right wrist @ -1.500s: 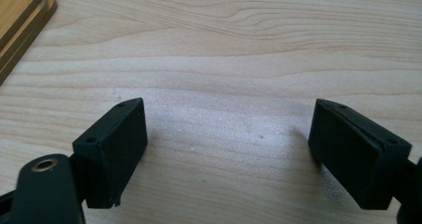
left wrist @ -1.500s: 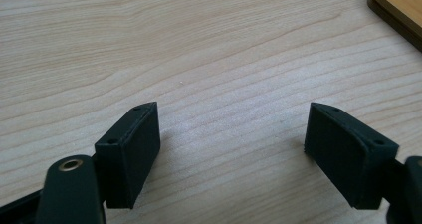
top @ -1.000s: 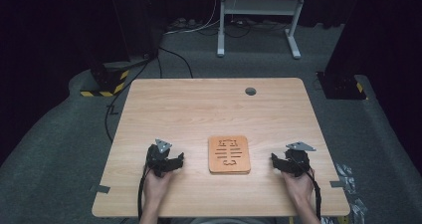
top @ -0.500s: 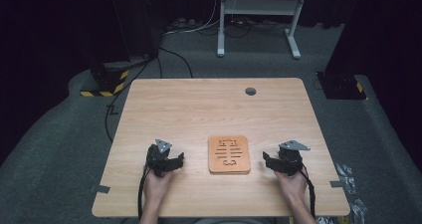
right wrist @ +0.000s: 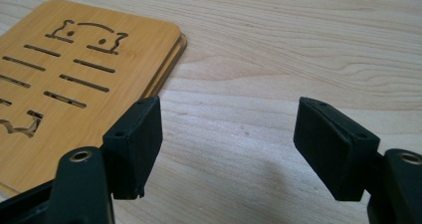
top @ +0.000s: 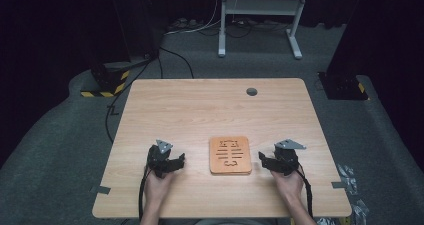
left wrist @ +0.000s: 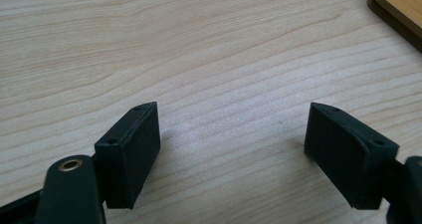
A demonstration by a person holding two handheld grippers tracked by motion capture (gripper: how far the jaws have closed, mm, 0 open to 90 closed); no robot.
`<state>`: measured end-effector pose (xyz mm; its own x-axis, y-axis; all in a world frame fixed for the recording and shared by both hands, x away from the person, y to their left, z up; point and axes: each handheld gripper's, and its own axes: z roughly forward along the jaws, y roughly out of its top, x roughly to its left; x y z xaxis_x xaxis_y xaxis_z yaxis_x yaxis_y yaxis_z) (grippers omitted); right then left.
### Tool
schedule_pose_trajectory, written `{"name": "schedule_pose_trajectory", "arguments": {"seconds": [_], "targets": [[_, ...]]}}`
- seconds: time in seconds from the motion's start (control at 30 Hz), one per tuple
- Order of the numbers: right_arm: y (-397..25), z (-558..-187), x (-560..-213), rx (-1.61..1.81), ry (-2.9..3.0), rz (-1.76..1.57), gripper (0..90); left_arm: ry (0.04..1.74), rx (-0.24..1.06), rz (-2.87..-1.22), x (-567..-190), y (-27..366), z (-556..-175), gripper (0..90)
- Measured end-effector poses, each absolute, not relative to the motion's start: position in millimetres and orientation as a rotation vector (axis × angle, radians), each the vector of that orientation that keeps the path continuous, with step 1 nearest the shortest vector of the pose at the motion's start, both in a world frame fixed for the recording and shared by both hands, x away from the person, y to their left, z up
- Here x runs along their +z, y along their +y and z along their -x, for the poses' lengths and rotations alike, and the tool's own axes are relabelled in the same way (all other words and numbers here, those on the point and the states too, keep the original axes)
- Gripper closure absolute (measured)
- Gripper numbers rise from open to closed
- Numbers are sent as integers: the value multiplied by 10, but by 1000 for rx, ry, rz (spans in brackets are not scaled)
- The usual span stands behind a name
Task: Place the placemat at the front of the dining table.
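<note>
The slotted wooden board (top: pixel 230 155) lies flat between both grippers. The right gripper (top: pixel 265 160) is nearer (jaws wide, empty), its left jaw at the board's edge. The left gripper (top: pixel 177 161) is equally wide, holding nothing.

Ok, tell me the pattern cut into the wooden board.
Wooden board: slotted lines under an animal face, clearest in the right gripper view.

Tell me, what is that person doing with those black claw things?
A person sits at a wooden table holding a left gripper and a right gripper, one in each hand. Both have their jaws open and hold nothing. Between them lies a flat wooden board with slots cut through it. The right gripper is nearer its edge.
</note>
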<state>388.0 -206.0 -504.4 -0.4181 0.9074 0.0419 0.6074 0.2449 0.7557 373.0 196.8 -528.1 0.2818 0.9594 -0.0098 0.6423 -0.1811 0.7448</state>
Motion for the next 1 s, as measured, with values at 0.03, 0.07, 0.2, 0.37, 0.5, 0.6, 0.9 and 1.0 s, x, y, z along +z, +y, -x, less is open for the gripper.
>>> {"name": "schedule_pose_trajectory", "arguments": {"seconds": [0.03, 0.07, 0.2, 0.37, 0.5, 0.6, 0.9, 1.0], "targets": [[-2057, -3881, -5040, 1007, 2121, -1387, 274, 1436, 630, -1909, -5281, 1968, -3730, 221], [-2052, -3884, -5038, 1015, 2121, -1387, 274, 1437, 630, -1909, -5281, 1968, -3730, 221], [-2005, -3890, -5019, 1014, 2129, -1384, 277, 1436, 630, -1909, -5282, 1968, -3730, 221], [-1959, -3909, -4994, 1003, 2145, -1365, 278, 1437, 630, -1909, -5281, 1968, -3729, 221], [-1929, -3922, -4988, 1008, 2145, -1362, 279, 1435, 632, -1914, -5281, 1966, -3731, 220], [-1925, -3932, -4993, 1009, 2151, -1369, 279, 1433, 631, -1914, -5281, 1962, -3733, 220], [-1881, -3963, -5017, 987, 2147, -1394, 260, 1438, 629, -1912, -5281, 1956, -3732, 220], [-1874, -3977, -5028, 985, 2135, -1387, 256, 1439, 629, -1911, -5280, 1956, -3732, 220]]}}
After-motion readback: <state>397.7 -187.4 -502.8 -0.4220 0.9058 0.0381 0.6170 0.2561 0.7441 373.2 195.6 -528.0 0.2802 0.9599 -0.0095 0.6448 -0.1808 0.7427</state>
